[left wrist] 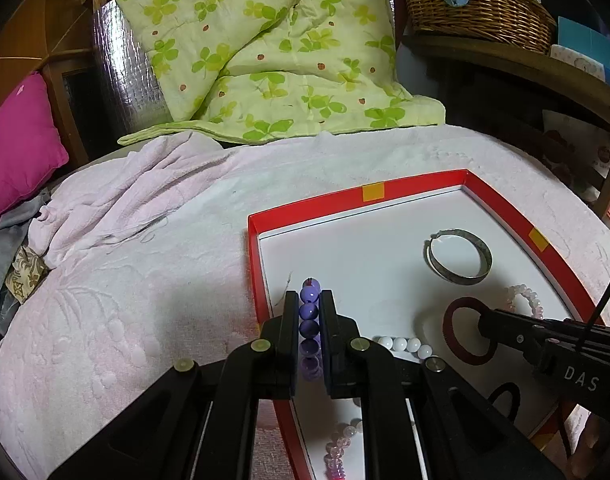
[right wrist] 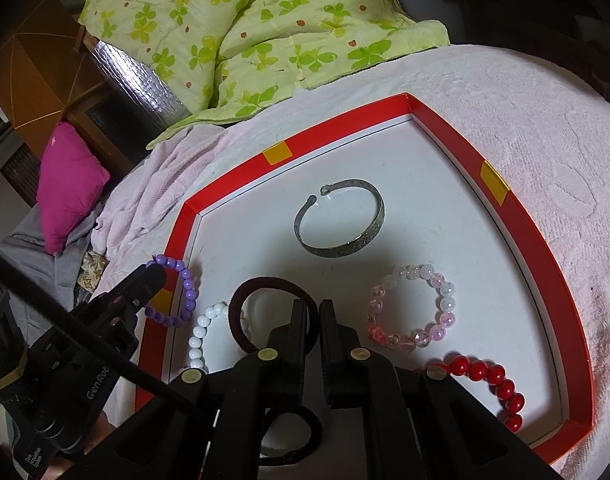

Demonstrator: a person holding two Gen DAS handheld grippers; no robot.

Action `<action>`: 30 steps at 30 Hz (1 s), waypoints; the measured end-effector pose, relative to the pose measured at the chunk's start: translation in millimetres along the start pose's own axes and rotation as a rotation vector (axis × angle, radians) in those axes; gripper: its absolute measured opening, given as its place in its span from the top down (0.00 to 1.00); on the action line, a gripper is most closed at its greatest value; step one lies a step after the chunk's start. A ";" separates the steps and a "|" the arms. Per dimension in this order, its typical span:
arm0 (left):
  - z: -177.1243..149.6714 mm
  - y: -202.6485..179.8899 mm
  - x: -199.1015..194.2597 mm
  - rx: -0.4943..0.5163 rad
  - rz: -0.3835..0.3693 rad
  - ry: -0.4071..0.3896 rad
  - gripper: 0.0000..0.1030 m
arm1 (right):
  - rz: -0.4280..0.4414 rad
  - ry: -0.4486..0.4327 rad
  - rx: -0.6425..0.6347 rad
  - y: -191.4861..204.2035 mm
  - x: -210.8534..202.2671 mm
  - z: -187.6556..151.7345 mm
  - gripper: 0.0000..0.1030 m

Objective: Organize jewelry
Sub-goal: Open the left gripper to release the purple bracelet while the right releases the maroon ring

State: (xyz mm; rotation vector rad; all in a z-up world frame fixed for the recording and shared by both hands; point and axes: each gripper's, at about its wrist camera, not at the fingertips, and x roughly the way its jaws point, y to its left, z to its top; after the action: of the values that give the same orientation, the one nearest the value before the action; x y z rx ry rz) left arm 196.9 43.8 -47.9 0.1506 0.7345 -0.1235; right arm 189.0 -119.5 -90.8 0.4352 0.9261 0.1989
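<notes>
Both tools are mid-sort over the shallow red-walled cardboard tray (right wrist: 347,130) lying on the pink-blanketed bed (left wrist: 145,280). The left hand-held gripper (left wrist: 309,300) is clenched on the purple beaded bracelet (left wrist: 309,312) at the tray's left wall. The right hand-held gripper (right wrist: 313,312) pinches the dark maroon elastic hair band (right wrist: 257,286), though the contact is partly hidden. Next, each piece probably needs carrying to its own clear patch, away from the silver cuff bangle (right wrist: 341,220).

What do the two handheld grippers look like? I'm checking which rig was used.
Both the left gripper and right gripper are matte black with flat parallel fingers and round pale rivets. One body reads "DAS", the other "GenRo"; a black cable trails off.
</notes>
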 end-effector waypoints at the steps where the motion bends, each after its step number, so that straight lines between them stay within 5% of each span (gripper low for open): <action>1: -0.4 0.5 0.2 0.000 0.002 0.000 0.90 | 0.000 -0.001 0.001 0.0 0.1 0.3 0.93; 10: -0.5 3.9 2.4 -0.007 0.040 0.007 0.90 | -0.003 -0.001 -0.002 0.6 0.9 0.3 0.92; 14: -0.5 2.9 2.5 0.001 0.062 0.009 0.66 | -0.002 0.001 0.000 -0.2 1.3 0.8 0.93; 20: 0.9 1.7 -5.5 0.015 0.101 -0.014 0.47 | -0.001 0.004 0.000 -1.0 0.9 0.4 0.92; 30: 5.3 8.0 -23.9 0.006 0.176 -0.049 0.36 | 0.016 -0.012 -0.006 2.7 -5.0 1.2 0.89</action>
State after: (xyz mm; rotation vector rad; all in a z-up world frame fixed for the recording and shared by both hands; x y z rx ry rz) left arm 184.1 52.1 -27.1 0.2159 0.6694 0.0381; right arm 187.1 -119.2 -85.3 0.4383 0.9104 0.2136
